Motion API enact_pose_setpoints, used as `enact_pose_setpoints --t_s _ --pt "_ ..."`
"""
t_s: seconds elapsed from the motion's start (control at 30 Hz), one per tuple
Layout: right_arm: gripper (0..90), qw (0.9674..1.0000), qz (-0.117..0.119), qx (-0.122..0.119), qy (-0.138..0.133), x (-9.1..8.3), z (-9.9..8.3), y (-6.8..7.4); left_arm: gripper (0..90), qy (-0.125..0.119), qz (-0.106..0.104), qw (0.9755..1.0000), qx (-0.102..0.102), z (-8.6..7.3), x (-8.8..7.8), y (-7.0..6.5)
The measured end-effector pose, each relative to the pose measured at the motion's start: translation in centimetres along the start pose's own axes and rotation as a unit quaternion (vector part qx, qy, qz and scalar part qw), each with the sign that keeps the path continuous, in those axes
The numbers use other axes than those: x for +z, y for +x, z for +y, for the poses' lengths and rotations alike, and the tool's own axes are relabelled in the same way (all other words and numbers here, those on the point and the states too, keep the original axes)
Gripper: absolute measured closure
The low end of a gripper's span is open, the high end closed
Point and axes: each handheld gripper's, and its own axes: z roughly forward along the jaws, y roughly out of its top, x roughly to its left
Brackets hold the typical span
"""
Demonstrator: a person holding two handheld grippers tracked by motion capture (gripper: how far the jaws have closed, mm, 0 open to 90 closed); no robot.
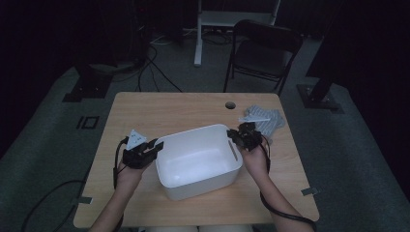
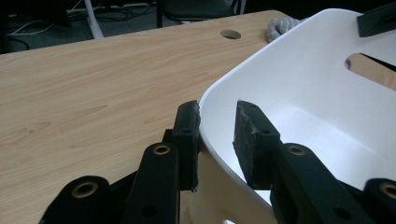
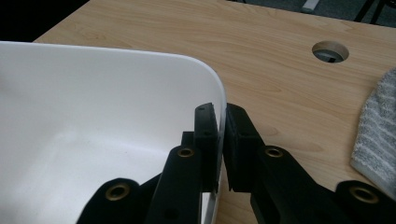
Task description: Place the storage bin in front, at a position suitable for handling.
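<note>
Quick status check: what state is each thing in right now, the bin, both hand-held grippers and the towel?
White bin: upright on the table, empty.
Left hand-held gripper: jaws astride the bin's rim, inner pad apart from the wall.
Right hand-held gripper: shut on the bin's rim.
Grey towel: lying crumpled on the table beyond the right hand-held gripper.

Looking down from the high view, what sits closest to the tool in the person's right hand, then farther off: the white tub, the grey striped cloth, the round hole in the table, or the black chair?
1. White tub: its rim is between the right tool's jaws.
2. Grey striped cloth: just beyond it.
3. Round hole: farther up the table.
4. Black chair: on the floor behind.
</note>
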Motion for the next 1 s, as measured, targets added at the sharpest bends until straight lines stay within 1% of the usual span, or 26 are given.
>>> enact_pose_setpoints --t_s 0.1,0.13,0.27,0.33,0.43,0.6,0.63,0.7,0.77,0.8,0.83,0.87,0.9,0.93,1.0 --pt "85.3 1.0 0.004 -0.002 0.0 0.2 0.2 -0.1 70.2 -0.001 -0.004 1.0 -0.003 -0.1 -0.2 0.0" --pt "86.0 1.0 0.005 -0.005 0.003 0.4 0.4 -0.1 70.1 -0.002 -0.006 1.0 -0.002 -0.2 -0.2 -0.1" --pt "87.3 0.9999 -0.003 -0.012 0.005 0.9 0.8 0.0 69.0 -0.003 -0.013 0.9999 -0.003 -0.3 -0.3 -0.2" --pt "87.6 0.9999 -0.002 -0.011 0.005 1.1 1.0 -0.1 68.1 -0.007 -0.015 0.9998 -0.008 -0.4 -0.4 -0.2" --pt "87.7 0.9999 -0.001 -0.012 0.005 1.2 1.1 -0.1 66.8 -0.008 -0.017 0.9998 -0.01 -0.5 -0.5 -0.1" --pt "86.8 0.9999 0.004 -0.011 0.005 1.2 1.1 -0.2 66.9 -0.004 -0.016 0.9999 0.001 -0.4 -0.5 -0.2" --pt "85.9 0.9999 0.007 -0.009 0.004 1.2 1.1 -0.2 66.9 -0.005 -0.015 0.9999 -0.001 -0.4 -0.5 -0.2" --pt "83.5 0.9997 0.023 0.001 -0.002 1.0 0.9 -0.5 67.1 -0.009 -0.016 0.9998 -0.005 -0.5 -0.5 -0.1" --pt "72.9 0.9979 0.058 0.023 -0.018 0.7 0.6 -1.2 67.4 -0.008 -0.015 0.9999 -0.002 -0.5 -0.5 -0.1" --pt "71.1 0.9972 0.066 0.029 -0.02 0.5 0.5 -1.3 67.8 -0.008 -0.013 0.9999 0.0 -0.5 -0.5 -0.2" --pt "68.8 0.9972 0.064 0.029 -0.024 0.2 0.4 -1.4 68.1 -0.007 -0.012 0.9999 0.002 -0.5 -0.5 -0.2" --pt "68.8 0.9972 0.064 0.029 -0.024 0.2 0.4 -1.4 68.5 -0.007 -0.012 0.9999 0.002 -0.5 -0.5 -0.2" --pt "65.1 0.9975 0.061 0.023 -0.028 -0.1 0.4 -1.4 68.5 -0.006 -0.007 0.9999 0.009 -0.5 -0.3 -0.2" --pt "61.1 0.9973 0.062 0.013 -0.036 -0.9 0.2 -1.3 69.8 -0.007 -0.005 0.9999 0.008 -0.5 -0.3 -0.2" --pt "59.7 0.9975 0.056 0.009 -0.042 -1.7 0.1 -1.2 71.4 -0.004 -0.001 0.9999 0.01 -0.5 -0.1 -0.2"
